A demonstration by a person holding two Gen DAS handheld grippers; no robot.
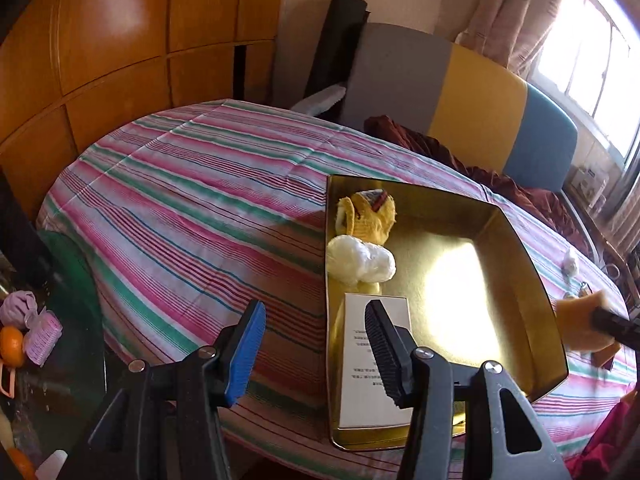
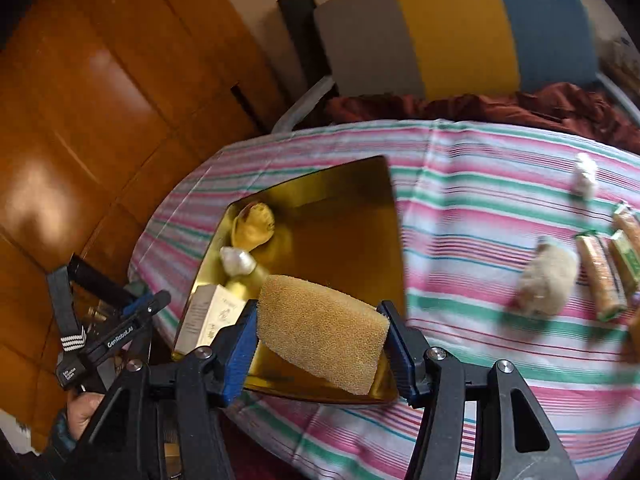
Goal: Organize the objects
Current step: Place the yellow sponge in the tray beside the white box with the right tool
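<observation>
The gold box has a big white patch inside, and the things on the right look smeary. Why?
Left wrist view: window sunlight glares off the gold box floor, washing it white. Right wrist view: the snack packets and fluffy ball are motion-blurred, while the sponge in the jaws looks sharp.

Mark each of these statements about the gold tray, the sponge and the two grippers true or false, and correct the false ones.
1. The right gripper holds a tan sponge between its fingers. True.
2. The gold tray is empty. False: it holds a white box, a white plastic bundle and a yellow knitted item.
3. The left gripper grips the white box. False: its fingers stand open with nothing between them.
4. The table wears a striped cloth. True.
5. Wrapped snack bars lie on the cloth outside the tray. True.
</observation>
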